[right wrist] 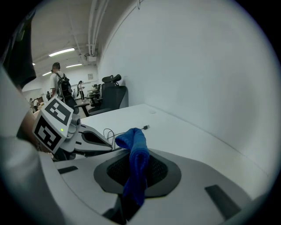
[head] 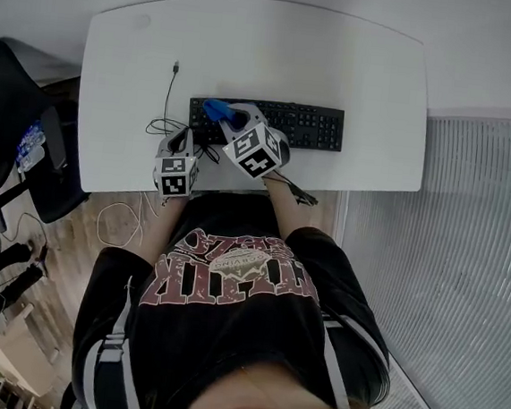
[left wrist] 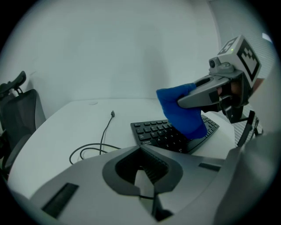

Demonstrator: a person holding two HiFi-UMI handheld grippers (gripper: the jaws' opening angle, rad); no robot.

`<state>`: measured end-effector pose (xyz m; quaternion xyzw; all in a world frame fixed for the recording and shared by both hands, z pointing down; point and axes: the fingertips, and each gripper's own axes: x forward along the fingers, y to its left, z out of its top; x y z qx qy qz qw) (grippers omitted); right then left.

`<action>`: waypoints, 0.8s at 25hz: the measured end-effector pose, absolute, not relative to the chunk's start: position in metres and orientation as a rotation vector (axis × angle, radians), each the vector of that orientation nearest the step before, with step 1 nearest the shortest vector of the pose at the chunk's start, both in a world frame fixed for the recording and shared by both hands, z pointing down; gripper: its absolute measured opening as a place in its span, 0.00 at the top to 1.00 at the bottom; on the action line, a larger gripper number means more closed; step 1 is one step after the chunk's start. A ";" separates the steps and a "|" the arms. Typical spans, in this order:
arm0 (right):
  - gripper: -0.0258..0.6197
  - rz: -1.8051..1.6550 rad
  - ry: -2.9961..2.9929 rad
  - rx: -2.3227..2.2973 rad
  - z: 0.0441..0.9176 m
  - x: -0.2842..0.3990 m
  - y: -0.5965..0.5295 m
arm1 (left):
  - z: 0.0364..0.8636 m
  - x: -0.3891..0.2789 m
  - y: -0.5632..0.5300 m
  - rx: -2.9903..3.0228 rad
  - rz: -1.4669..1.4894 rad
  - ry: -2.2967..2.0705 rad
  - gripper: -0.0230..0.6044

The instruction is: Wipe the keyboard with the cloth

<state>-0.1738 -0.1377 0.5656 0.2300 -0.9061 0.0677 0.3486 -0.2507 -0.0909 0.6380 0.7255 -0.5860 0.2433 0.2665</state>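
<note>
A black keyboard [head: 290, 124] lies across the middle of the white desk [head: 341, 63]. My right gripper [head: 229, 116] is shut on a blue cloth [head: 217, 109] and holds it on the keyboard's left end. In the right gripper view the cloth [right wrist: 137, 158] hangs bunched between the jaws. The left gripper view shows the cloth [left wrist: 182, 115] resting on the keys of the keyboard [left wrist: 153, 134] under the right gripper [left wrist: 186, 102]. My left gripper [head: 187, 140] hovers at the desk's front edge, just left of the keyboard, its jaws shut on nothing [left wrist: 141, 175].
A thin black cable [head: 168, 101] loops on the desk left of the keyboard. A black office chair [head: 11, 131] stands left of the desk. A ribbed grey surface [head: 465, 264] lies to the right. People stand far off in the room [right wrist: 59, 81].
</note>
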 end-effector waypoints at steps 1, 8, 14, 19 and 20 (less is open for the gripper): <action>0.86 0.162 -2.356 0.565 0.565 -0.184 -0.134 | 0.637 -0.250 -0.091 1.968 0.659 -1.573 0.92; 0.86 0.029 -2.290 0.354 0.583 -0.232 -0.110 | 0.631 -0.248 -0.090 2.010 0.648 -1.529 0.92; 0.86 0.004 -2.249 0.278 0.610 -0.237 -0.096 | 0.637 -0.241 -0.090 2.040 0.652 -1.510 0.92; 0.86 -0.039 -2.223 0.249 0.621 -0.236 -0.088 | 0.637 -0.236 -0.088 2.046 0.649 -1.498 0.92; 0.86 -0.038 -2.223 0.250 0.622 -0.237 -0.089 | 0.638 -0.237 -0.087 2.043 0.650 -1.497 0.92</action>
